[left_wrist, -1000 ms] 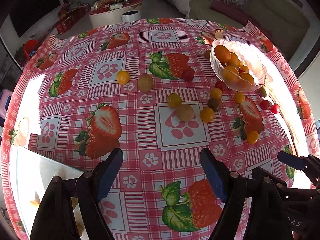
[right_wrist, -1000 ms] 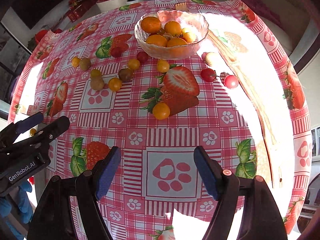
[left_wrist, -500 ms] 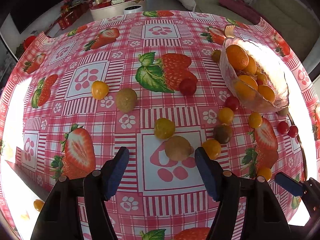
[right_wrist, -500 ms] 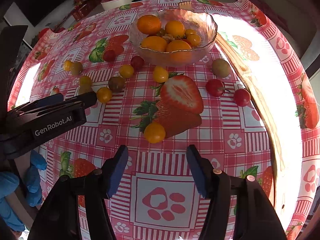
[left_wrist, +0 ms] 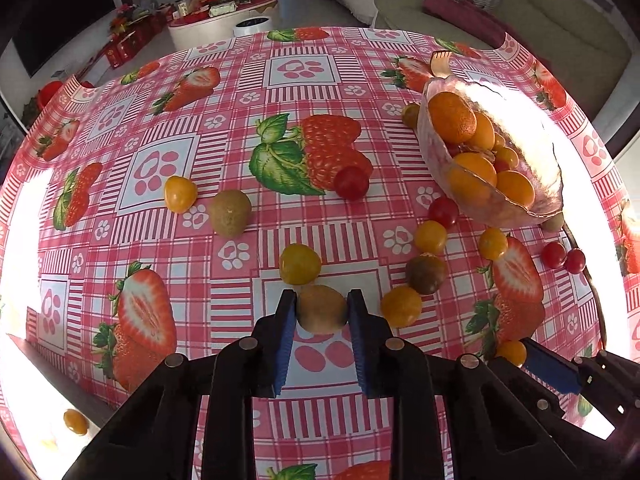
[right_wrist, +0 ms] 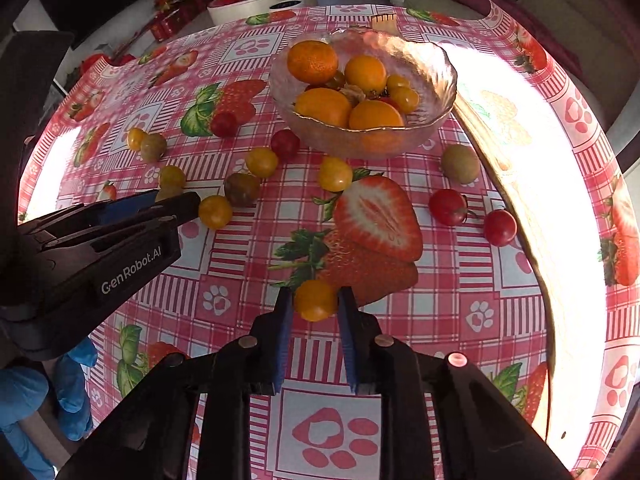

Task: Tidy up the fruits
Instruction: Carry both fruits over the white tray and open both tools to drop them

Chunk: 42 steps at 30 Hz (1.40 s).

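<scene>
The left tool pinches a kiwi on the worktop, well short of the glass bowl. The right tool pinches a yellow tomato, also short of the bowl. Both fruits are soft, so grip lightly, lift straight up, then carry each over the bowl's rim.

On my left tool a kiwi sits between the pads, resting on the bench, with a tomato just behind it. My right tool has a second tomato between its pads. The bowl stands farther back on the bench, with oranges inside. Loose fruit lies before the bowl and to its left. Two more tomatoes lie right of my right tool, near another kiwi.
</scene>
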Each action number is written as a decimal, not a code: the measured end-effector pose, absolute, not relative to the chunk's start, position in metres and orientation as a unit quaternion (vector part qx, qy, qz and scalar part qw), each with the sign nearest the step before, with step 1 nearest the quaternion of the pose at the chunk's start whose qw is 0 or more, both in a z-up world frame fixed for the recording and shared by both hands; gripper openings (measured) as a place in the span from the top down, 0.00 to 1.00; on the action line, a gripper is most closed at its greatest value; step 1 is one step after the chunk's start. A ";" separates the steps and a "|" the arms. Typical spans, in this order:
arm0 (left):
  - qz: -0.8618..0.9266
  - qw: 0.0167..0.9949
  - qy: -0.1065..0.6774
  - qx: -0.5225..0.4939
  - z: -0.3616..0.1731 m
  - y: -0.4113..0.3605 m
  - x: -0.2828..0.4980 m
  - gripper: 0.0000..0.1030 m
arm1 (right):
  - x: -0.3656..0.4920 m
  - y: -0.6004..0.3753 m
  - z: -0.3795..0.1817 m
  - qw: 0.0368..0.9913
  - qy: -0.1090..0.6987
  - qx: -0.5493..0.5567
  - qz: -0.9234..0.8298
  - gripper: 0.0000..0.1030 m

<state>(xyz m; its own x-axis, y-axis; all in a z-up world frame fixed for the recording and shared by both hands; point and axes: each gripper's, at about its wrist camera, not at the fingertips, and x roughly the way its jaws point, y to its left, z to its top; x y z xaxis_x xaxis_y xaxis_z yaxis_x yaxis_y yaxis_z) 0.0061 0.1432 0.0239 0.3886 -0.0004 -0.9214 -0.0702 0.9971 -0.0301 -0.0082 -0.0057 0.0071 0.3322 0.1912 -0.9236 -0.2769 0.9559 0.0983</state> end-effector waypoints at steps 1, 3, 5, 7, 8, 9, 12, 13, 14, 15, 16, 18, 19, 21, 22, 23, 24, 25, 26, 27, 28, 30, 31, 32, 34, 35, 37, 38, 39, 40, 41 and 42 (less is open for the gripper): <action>0.020 0.833 0.552 -0.034 0.025 0.144 0.004 0.73 | -0.008 -0.008 0.007 0.814 0.562 -0.029 0.146 0.77; 0.017 0.834 0.551 -0.037 0.027 0.146 -0.003 0.73 | -0.008 -0.011 0.008 0.811 0.566 -0.015 0.148 0.77; 0.014 0.834 0.550 -0.041 0.030 0.148 -0.010 0.73 | -0.011 -0.014 0.009 0.808 0.569 -0.006 0.151 0.77; 0.010 0.834 0.550 -0.045 0.034 0.149 -0.019 0.73 | -0.015 -0.015 0.011 0.806 0.572 0.000 0.155 0.77; 0.008 0.835 0.549 -0.045 0.036 0.150 -0.024 0.73 | -0.018 -0.017 0.012 0.804 0.574 0.005 0.157 0.77; 0.005 0.835 0.549 -0.046 0.037 0.151 -0.029 0.73 | -0.021 -0.018 0.013 0.802 0.576 0.009 0.159 0.77; -0.001 0.835 0.548 -0.051 0.043 0.154 -0.045 0.73 | -0.030 -0.020 0.014 0.796 0.583 0.020 0.161 0.77; -0.001 0.835 0.548 -0.055 0.045 0.156 -0.052 0.73 | -0.033 -0.020 0.014 0.794 0.586 0.023 0.161 0.77; -0.003 0.835 0.548 -0.059 0.046 0.158 -0.057 0.73 | -0.036 -0.020 0.014 0.792 0.588 0.026 0.162 0.77; -0.003 0.834 0.548 -0.062 0.048 0.161 -0.063 0.73 | -0.039 -0.019 0.015 0.790 0.590 0.029 0.162 0.77; -0.003 0.835 0.547 -0.064 0.050 0.163 -0.068 0.73 | -0.042 -0.019 0.015 0.789 0.592 0.030 0.163 0.77; -0.004 0.835 0.546 -0.067 0.054 0.167 -0.078 0.73 | -0.049 -0.015 0.016 0.786 0.594 0.031 0.165 0.77; -0.003 0.835 0.546 -0.068 0.056 0.170 -0.084 0.73 | -0.052 -0.013 0.017 0.785 0.595 0.031 0.167 0.77; -0.002 0.835 0.546 -0.071 0.060 0.175 -0.093 0.73 | -0.059 -0.009 0.019 0.783 0.598 0.030 0.171 0.77; -0.001 0.835 0.545 -0.073 0.062 0.178 -0.098 0.73 | -0.063 -0.007 0.019 0.781 0.599 0.031 0.173 0.77; 0.001 0.835 0.545 -0.075 0.063 0.181 -0.102 0.73 | -0.066 -0.004 0.020 0.780 0.600 0.031 0.175 0.77; 0.003 0.835 0.545 -0.077 0.065 0.184 -0.108 0.73 | -0.070 -0.001 0.021 0.779 0.601 0.029 0.176 0.77; 0.004 0.835 0.545 -0.079 0.067 0.187 -0.112 0.73 | -0.074 0.003 0.022 0.779 0.601 0.027 0.178 0.77; 0.006 0.835 0.544 -0.081 0.069 0.190 -0.115 0.73 | -0.077 0.006 0.022 0.778 0.601 0.026 0.180 0.77; 0.009 0.836 0.542 -0.083 0.071 0.194 -0.119 0.73 | -0.081 0.009 0.023 0.777 0.602 0.023 0.182 0.77; 0.011 0.837 0.541 -0.085 0.073 0.198 -0.123 0.73 | -0.084 0.012 0.024 0.777 0.602 0.021 0.184 0.77; 0.017 0.838 0.538 -0.089 0.076 0.205 -0.130 0.73 | -0.090 0.019 0.027 0.776 0.602 0.015 0.188 0.77; 0.021 0.839 0.537 -0.091 0.078 0.209 -0.134 0.73 | -0.092 0.022 0.028 0.776 0.602 0.012 0.190 0.77; 0.024 0.839 0.536 -0.092 0.080 0.213 -0.137 0.73 | -0.095 0.026 0.030 0.776 0.601 0.009 0.192 0.77; 0.031 0.841 0.532 -0.095 0.083 0.221 -0.143 0.73 | -0.099 0.034 0.033 0.776 0.600 0.003 0.196 0.77; 0.034 0.842 0.530 -0.098 0.085 0.226 -0.146 0.73 | -0.101 0.038 0.034 0.775 0.599 0.000 0.199 0.77; 0.041 0.843 0.527 -0.102 0.089 0.235 -0.153 0.73 | -0.104 0.047 0.038 0.775 0.598 -0.006 0.204 0.76; 0.044 0.844 0.525 -0.104 0.090 0.239 -0.157 0.73 | -0.106 0.052 0.039 0.774 0.598 -0.008 0.208 0.77; 0.048 0.844 0.523 -0.106 0.092 0.244 -0.160 0.73 | -0.108 0.057 0.041 0.774 0.597 -0.011 0.211 0.76; 0.052 0.845 0.521 -0.109 0.093 0.249 -0.164 0.73 | -0.109 0.062 0.043 0.774 0.596 -0.012 0.215 0.76; 0.056 0.845 0.520 -0.111 0.094 0.254 -0.168 0.73 | -0.111 0.067 0.044 0.773 0.595 -0.014 0.219 0.77; 0.061 0.845 0.518 -0.114 0.096 0.260 -0.172 0.73 | -0.112 0.072 0.046 0.773 0.595 -0.017 0.222 0.76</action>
<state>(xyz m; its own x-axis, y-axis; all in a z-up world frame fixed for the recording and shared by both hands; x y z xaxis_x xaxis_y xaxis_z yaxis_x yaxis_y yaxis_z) -0.1720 0.2601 0.0957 0.4550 -0.0157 -0.8903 -0.2206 0.9667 -0.1298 -0.1119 0.0718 0.0457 0.1941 0.3240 -0.9259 -0.3633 0.9005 0.2389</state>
